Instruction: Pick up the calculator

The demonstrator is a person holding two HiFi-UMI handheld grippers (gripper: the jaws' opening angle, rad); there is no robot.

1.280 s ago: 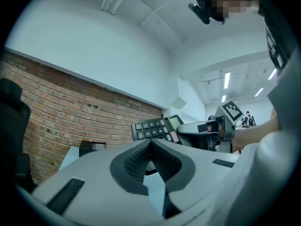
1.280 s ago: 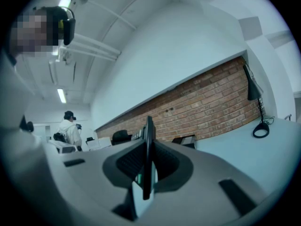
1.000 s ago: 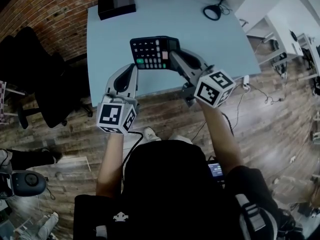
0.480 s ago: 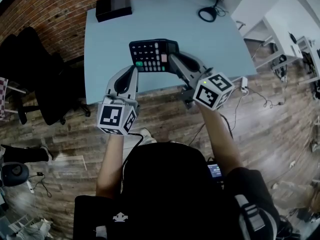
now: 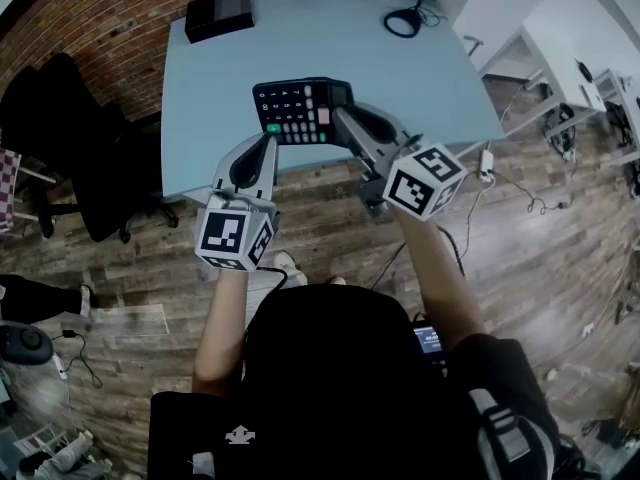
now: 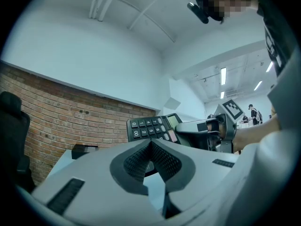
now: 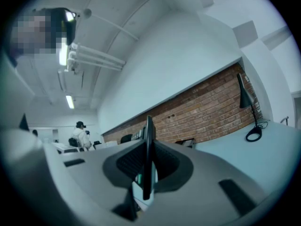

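Black-bodied, with rows of dark keys numbered in white, green keys at one corner, a pinkish key and a pale grey display at one end, the calculator [image 5: 298, 110] hangs over the near part of the pale blue table [image 5: 420, 78]. The right gripper [image 5: 345, 120] clamps its fingers on the display end. In the right gripper view the calculator shows edge-on between them as a thin dark slab. The left gripper [image 5: 262, 148] sits just beside the calculator's near edge, its fingers [image 6: 141, 161] pressed together on nothing. A black box [image 5: 218, 13] lies at the table's far corner.
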